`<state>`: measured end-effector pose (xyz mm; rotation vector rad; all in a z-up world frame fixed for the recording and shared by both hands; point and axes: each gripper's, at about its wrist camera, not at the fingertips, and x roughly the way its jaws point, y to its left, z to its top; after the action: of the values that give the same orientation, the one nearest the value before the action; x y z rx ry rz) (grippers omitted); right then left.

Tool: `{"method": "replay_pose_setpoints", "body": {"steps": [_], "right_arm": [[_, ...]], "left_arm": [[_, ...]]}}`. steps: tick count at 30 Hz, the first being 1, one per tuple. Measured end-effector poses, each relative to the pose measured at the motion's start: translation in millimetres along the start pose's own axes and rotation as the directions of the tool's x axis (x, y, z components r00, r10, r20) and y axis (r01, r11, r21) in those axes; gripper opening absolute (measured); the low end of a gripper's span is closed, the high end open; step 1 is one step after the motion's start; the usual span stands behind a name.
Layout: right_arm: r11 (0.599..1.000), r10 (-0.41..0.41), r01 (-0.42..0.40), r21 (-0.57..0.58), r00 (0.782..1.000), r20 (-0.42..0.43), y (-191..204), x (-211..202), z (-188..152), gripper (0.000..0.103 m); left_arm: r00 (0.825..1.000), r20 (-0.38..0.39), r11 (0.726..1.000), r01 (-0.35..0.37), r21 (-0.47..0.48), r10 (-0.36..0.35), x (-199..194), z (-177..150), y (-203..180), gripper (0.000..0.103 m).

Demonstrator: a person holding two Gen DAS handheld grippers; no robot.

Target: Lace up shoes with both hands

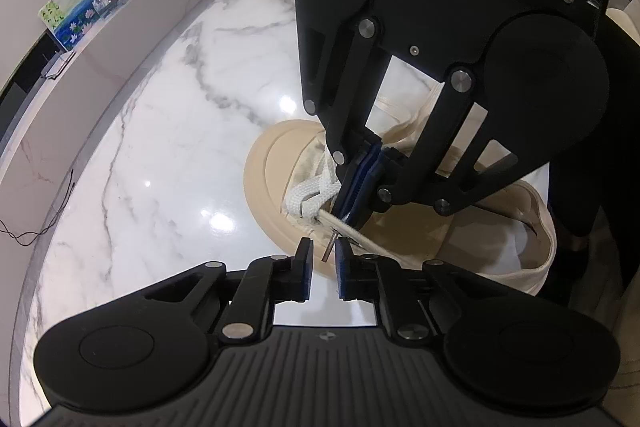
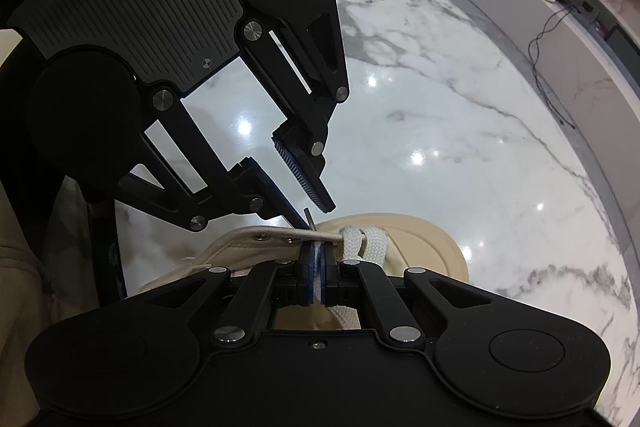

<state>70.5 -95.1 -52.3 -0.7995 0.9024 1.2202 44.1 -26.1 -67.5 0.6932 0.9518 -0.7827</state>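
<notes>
- Left wrist view: a cream canvas shoe [image 1: 440, 227] with a smooth, rounded beige rubber toe cap sits on the glossy white worktop [image 1: 160, 167], whose marble surface is veined in grey and dotted with lamp glints.
- A flat, woven white lace [image 1: 308, 197] crosses in loops over the front of the shoe; one strand runs taut toward the camera and ends in a thin dark aglet [image 1: 329, 247].
- The left tongs [image 1: 322, 267], black with ribbed blue pads, stand a little apart; the aglet lies in the gap, just beside the right pad, and I cannot tell whether it touches.
- The right tongs [image 1: 360, 183] reach down steeply from above, pads pressed together on the lace over the shoe's front.
- Right wrist view: the right tongs [image 2: 317, 275] are clamped on a white strip of lace [image 2: 317, 267] squeezed between the blue pads, right at the shoe's [image 2: 256, 247] eyelet row, where two small metal eyelets show.
- The left tongs [image 2: 304, 195] slant in from the upper left, pads parted, tips around the aglet [image 2: 309, 219] just above the canvas edge.
- The worktop [image 2: 460, 87] spreads beyond, shiny and marbled.
</notes>
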Motion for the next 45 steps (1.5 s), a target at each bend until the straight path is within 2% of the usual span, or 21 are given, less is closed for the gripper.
{"method": "replay_pose_setpoints", "body": {"steps": [6,13,14,16,18,28,33,36,40,43,45], "right_arm": [[0.999,-0.019,0.019,0.028,1.0,0.011,1,-1,-2,0.002],[0.988,-0.08,0.071,0.136,0.994,0.068,6,-9,-14,0.005],[0.984,-0.088,0.074,0.162,0.993,0.082,7,-11,-16,0.006],[0.973,-0.113,0.087,0.214,0.987,0.11,9,-19,-22,0.019],[0.96,-0.151,0.116,0.257,0.981,0.123,14,-26,-28,0.021],[0.891,-0.273,0.214,0.4,0.957,0.098,36,-50,-50,0.022],[0.859,-0.298,0.239,0.452,0.952,0.065,42,-50,-56,0.021],[0.839,-0.317,0.25,0.484,0.946,0.061,44,-47,-61,0.006],[0.802,-0.331,0.24,0.547,0.941,0.073,45,-47,-65,0.005],[0.791,-0.337,0.246,0.56,0.94,0.062,45,-44,-64,0.005],[0.787,-0.343,0.256,0.561,0.938,0.053,47,-43,-63,0.006]], "left_arm": [[1.0,0.001,0.999,0.014,-0.043,-0.014,-2,-3,2,0.004],[1.0,0.018,0.997,0.018,-0.078,-0.016,-6,-7,2,0.004],[1.0,0.019,0.997,0.018,-0.081,-0.016,-7,-8,2,0.004],[1.0,0.023,0.996,0.017,-0.092,-0.015,-8,-9,2,0.004],[1.0,0.025,0.995,0.011,-0.102,-0.008,-11,-11,2,0.004],[0.997,0.011,0.984,-0.075,-0.16,0.078,-38,-26,0,0.003],[0.99,0.011,0.971,-0.138,-0.193,0.143,-61,-33,-1,0.003],[0.98,0.012,0.958,-0.19,-0.214,0.197,-76,-35,-2,0.001],[0.963,0.007,0.937,-0.261,-0.231,0.27,-102,-39,-6,0.001],[0.962,0.01,0.939,-0.265,-0.22,0.274,-107,-40,-12,0.001],[0.967,0.018,0.947,-0.244,-0.21,0.254,-105,-41,-17,0.002]]}}
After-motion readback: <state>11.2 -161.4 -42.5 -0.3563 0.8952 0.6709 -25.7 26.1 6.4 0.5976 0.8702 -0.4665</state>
